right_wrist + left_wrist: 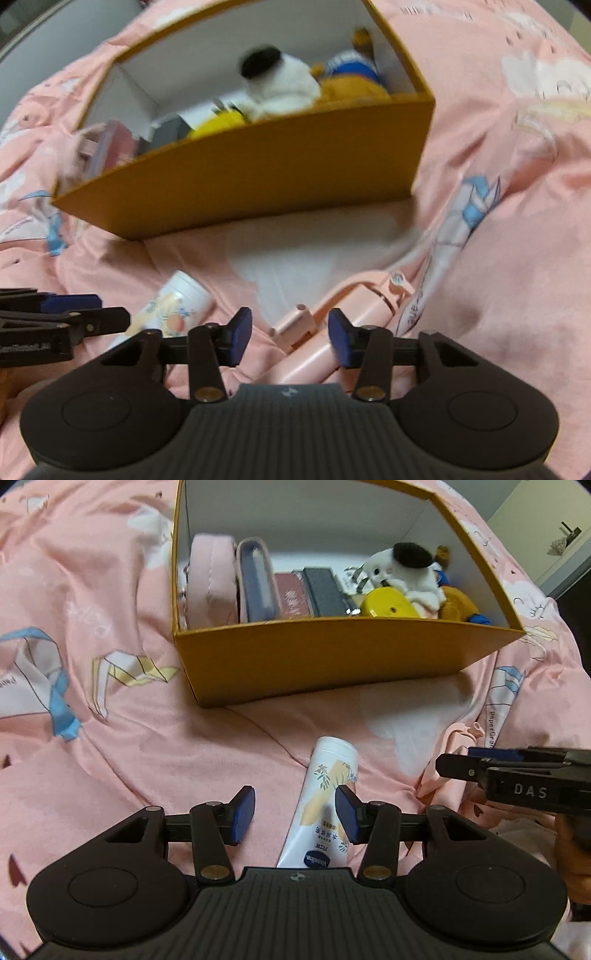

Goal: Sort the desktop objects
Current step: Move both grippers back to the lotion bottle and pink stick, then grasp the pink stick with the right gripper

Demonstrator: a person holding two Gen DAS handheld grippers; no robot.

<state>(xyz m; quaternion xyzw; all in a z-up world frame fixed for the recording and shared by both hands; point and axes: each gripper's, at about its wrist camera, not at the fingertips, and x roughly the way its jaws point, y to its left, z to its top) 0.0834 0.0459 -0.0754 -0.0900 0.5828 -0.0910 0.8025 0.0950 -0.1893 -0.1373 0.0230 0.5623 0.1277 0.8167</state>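
Fingers: left gripper wide apart over lotion tube, nothing held | right gripper wide apart over pink folding item, nothing held | box has pouches, toys etc. inside | left to do: tube + pink item, both on bedsheet nr box.

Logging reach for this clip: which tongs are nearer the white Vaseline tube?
Left. The left tongs are open right over the Vaseline tube, one pad overlapping it. The right tongs are open off to the tube's right, over a pink folding gadget.
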